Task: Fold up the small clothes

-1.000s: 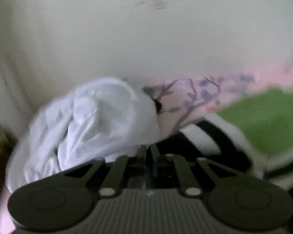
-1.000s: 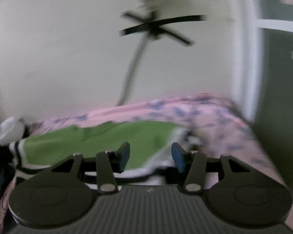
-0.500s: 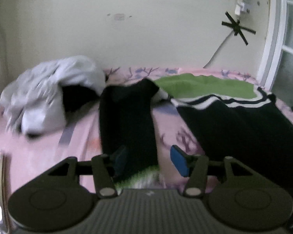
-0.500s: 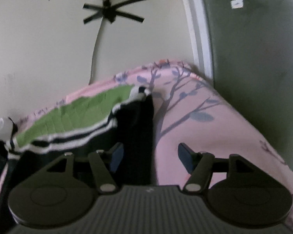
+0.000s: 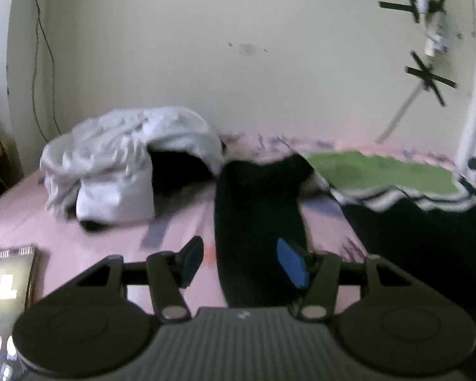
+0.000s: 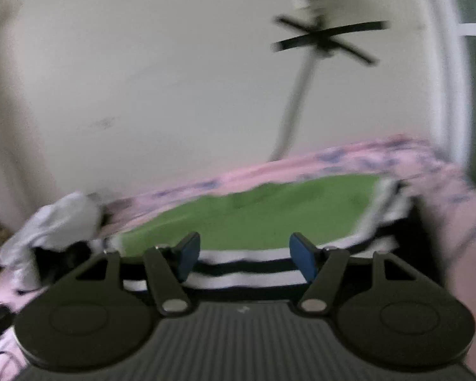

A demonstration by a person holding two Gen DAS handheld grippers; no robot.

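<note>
Black sleeve (image 5: 257,222) of the green-and-black garment (image 5: 380,174) is lying straight ahead of my left tool (image 5: 239,262), its long axis running away from me along the bed (image 5: 111,235). That tool's jaws are standing released, having just been opening, the sleeve beneath them ungripped. My right tool (image 6: 244,257) is hovering released over the striped band (image 6: 247,279), so the left is nearer the sleeve.

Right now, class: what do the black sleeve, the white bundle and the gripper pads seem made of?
Black sleeve: soft matte knit, probably; it lies limp and flat. White bundle: thin woven cloth, judging by its crisp creases. Left gripper pads: smooth blue rubber or plastic, unclear which.
</note>
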